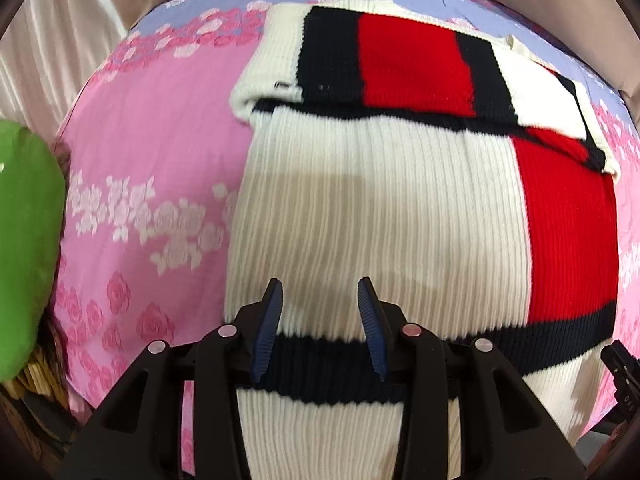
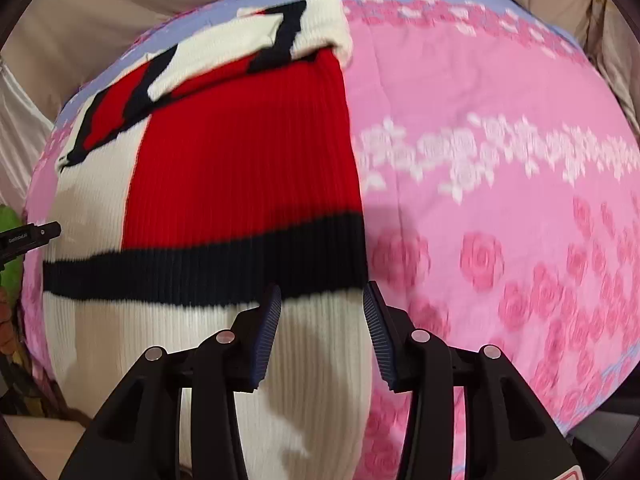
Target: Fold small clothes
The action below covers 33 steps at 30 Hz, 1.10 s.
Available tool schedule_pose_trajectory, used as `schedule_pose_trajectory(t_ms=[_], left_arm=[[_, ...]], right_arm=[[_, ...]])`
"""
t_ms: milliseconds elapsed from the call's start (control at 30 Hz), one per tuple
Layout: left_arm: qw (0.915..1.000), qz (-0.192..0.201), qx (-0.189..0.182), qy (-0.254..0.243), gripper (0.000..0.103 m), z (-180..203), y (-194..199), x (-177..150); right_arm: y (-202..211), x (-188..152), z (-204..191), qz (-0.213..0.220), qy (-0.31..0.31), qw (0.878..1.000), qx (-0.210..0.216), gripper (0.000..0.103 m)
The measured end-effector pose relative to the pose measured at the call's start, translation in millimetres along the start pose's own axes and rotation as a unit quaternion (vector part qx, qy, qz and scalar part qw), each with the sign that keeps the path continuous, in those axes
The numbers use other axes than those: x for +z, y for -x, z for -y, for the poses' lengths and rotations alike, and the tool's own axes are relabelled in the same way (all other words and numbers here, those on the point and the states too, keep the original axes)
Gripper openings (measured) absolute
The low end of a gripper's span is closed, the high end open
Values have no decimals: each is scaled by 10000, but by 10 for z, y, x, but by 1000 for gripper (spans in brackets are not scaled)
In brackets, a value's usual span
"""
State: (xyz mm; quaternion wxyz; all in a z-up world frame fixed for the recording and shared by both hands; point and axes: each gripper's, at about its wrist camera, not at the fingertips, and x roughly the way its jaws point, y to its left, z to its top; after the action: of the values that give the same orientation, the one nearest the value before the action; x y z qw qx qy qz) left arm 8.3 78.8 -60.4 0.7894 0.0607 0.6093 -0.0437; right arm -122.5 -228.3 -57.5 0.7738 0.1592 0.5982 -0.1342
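The ribbed knit sweater looks soft and floppy; best pinched at the hem corners. Left gripper and right gripper are held apart, empty.

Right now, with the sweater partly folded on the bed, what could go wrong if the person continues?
1. The folded-over top part of the knitted sweater lies loose and may slide open when the lower part is lifted.
2. The right hand-held gripper hovers at the sweater's edge and might pinch the pink floral bedsheet too.
3. The left hand-held gripper stands open and could grab only one layer.
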Motion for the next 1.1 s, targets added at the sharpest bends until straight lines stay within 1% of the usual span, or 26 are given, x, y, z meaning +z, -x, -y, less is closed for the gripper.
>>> schedule_pose_trajectory(t_ms=[100, 200, 267, 333, 367, 400, 467, 533, 600, 633, 667, 700, 733, 767, 800, 833, 867, 900, 933, 1000, 1100], left_arm=[[10000, -45, 15, 19, 39, -33, 51, -129], [9999, -111, -43, 29, 52, -149, 114, -323], [9997, -184, -127, 26, 56, -260, 149, -497], [9984, -430, -373, 32, 61, -402, 142, -692], [9962, -605, -616, 100, 61, -490, 121, -810], [9942, -736, -764, 168, 61, -547, 97, -882], [9879, -1062, -1093, 292, 61, -640, 25, -1039], [9825, -1243, -1326, 407, 62, -678, -26, -1131], [9805, -1214, -1474, 466, 65, -694, -18, -1170], [9792, -1228, -1551, 453, 65, -683, -18, -1178], [9794, -1230, -1549, 408, 65, -659, -17, -1181], [9798, -1220, -1542, 372, 65, -633, -9, -1191], [9793, -1210, -1590, 308, 61, -609, -11, -1191], [9790, -1197, -1627, 266, 57, -546, 0, -1204], [9792, -1191, -1634, 181, 49, -496, 10, -1203], [9796, -1176, -1622, 129, 36, -453, 18, -1249], [9797, -1177, -1621, 82, 29, -430, 20, -1252], [9791, -1209, -1633, 65, 14, -420, 9, -1255], [9787, -1212, -1650, 111, 13, -461, 4, -1220], [9792, -1119, -1680, 216, 12, -558, 77, -1180], [9777, -1063, -1786, 291, 11, -631, 271, -1217]], right_arm=[[-3, -123, 46, -130, -93, 9998, 86, 50], [17, -261, 63, -279, -9, 9996, 39, 57], [29, -367, 93, -419, 45, 9991, 65, 57], [37, -463, 132, -526, 16, 9985, 147, 58], [37, -530, 164, -612, -24, 9979, 228, 58], [28, -599, 191, -713, -49, 9969, 317, 58], [22, -716, 213, -834, -39, 9957, 401, 59], [63, -785, 190, -839, 82, 9953, 472, 63], [83, -841, 137, -895, 251, 9940, 582, 68], [91, -863, 113, -910, 312, 9935, 608, 69], [101, -886, 89, -929, 384, 9927, 672, 69], [112, -903, 73, -922, 429, 9921, 735, 69], [121, -910, 77, -918, 448, 9916, 793, 69], [123, -918, 56, -917, 466, 9905, 916, 67], [129, -916, 41, -896, 479, 9894, 1038, 60], [134, -911, 38, -889, 498, 9881, 1153, 53], [125, -900, 27, -891, 494, 9875, 1202, 35], [114, -893, 23, -906, 461, 9870, 1247, 19], [108, -882, 13, -906, 423, 9869, 1264, 14], [171, -851, 36, -702, 289, 9886, 1301, 12], [436, -853, 129, -306, 103, 9896, 1403, 10]])
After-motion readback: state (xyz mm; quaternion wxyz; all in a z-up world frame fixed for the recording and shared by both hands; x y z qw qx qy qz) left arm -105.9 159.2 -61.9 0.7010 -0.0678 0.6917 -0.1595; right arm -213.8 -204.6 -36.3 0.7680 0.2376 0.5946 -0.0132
